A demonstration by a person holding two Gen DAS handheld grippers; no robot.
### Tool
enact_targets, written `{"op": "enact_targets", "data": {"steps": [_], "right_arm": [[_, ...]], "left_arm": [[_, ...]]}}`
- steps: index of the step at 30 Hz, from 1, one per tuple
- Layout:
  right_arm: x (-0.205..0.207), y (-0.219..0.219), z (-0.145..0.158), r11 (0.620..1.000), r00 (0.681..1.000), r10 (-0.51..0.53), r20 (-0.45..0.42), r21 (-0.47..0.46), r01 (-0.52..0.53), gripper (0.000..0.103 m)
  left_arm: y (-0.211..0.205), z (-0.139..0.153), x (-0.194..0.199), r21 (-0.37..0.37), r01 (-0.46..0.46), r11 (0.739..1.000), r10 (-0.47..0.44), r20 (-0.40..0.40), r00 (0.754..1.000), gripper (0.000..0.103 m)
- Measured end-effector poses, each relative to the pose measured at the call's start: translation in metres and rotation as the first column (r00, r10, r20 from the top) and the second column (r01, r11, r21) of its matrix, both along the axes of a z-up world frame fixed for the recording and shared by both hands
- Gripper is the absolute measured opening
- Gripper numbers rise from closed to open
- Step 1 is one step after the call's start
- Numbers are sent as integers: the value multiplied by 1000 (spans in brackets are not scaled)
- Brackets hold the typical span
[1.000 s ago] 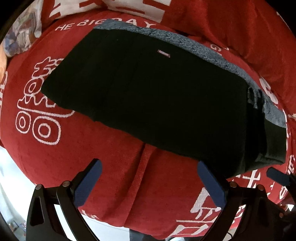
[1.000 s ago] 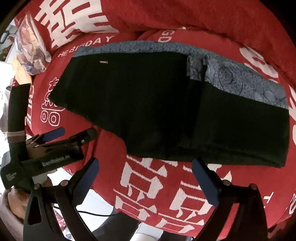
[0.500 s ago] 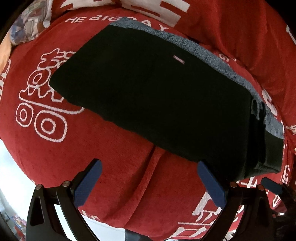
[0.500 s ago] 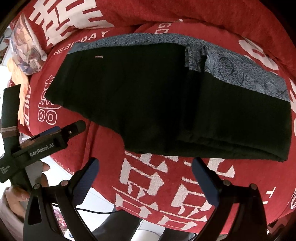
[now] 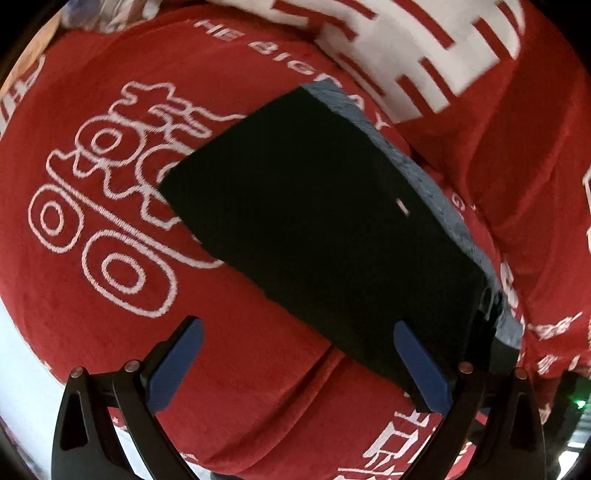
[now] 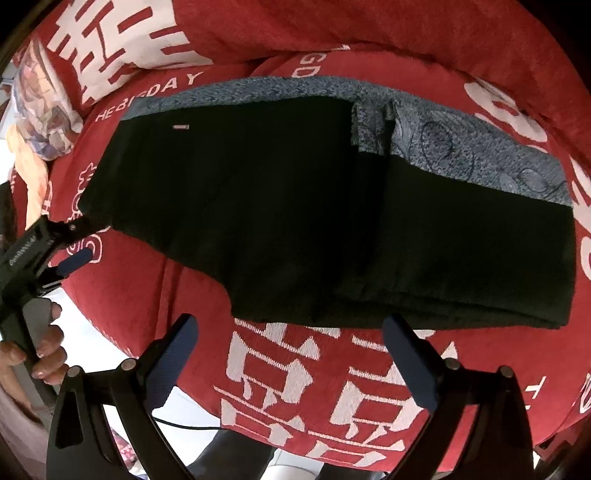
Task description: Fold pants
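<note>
Black pants (image 6: 295,206) with a grey patterned lining strip (image 6: 461,147) along the far edge lie flat across a red seat cover; the right part is doubled over in layers. In the left wrist view the pants (image 5: 325,229) run diagonally, and my left gripper (image 5: 295,354) hovers open at their near edge, its right finger over the cloth. My right gripper (image 6: 288,354) is open just short of the pants' near hem, holding nothing. The left gripper (image 6: 70,243) also shows in the right wrist view, near the pants' left corner, in a person's hand (image 6: 44,354).
The red cover (image 6: 303,384) carries white characters and letters and drops off at the near edge to a pale floor (image 6: 96,347). A red backrest cushion (image 6: 332,26) rises behind. Patterned cloth (image 6: 40,110) lies at the far left. A cable (image 6: 184,426) trails below.
The left gripper has swung left and closer toward the pants' left corner, so the pants now look diagonal in its view. The right gripper has moved slightly nearer. Both remain open.
</note>
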State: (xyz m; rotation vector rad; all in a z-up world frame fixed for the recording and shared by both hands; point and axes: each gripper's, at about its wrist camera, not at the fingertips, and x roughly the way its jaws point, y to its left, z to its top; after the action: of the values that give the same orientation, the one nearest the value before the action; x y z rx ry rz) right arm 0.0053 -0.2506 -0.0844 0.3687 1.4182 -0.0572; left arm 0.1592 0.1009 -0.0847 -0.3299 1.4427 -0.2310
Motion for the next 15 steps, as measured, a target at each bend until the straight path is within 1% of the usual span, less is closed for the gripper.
{"op": "enact_targets", "data": {"steps": [1,4,6,8,11,15], "right_arm": [[1,0,-3,1000,1000,0,-3,2,0,100],[4,2,-12,1000,1000,3,-14,17,-3,100],[6,2,-17,1000,1000,-1,-22,28,1,100],[6,2,-21,999,1000,-5,-23,32,6,100],[6,3,-25,999,1000,3,-22,39,-2,100],[6,3,-29,999,1000,25,-16,43,-24,101]], "left_arm": [[5,-1,1,-19,-14,1000,14,-8,1000,103],[27,-4,6,-122,-71,990,69,-23,997,103],[37,-8,10,-214,-94,972,91,-26,996,103],[41,-15,17,-306,-86,948,80,-31,996,103],[41,-25,25,-366,-80,927,75,-27,997,103],[48,-32,29,-404,-104,909,106,-18,994,103]]}}
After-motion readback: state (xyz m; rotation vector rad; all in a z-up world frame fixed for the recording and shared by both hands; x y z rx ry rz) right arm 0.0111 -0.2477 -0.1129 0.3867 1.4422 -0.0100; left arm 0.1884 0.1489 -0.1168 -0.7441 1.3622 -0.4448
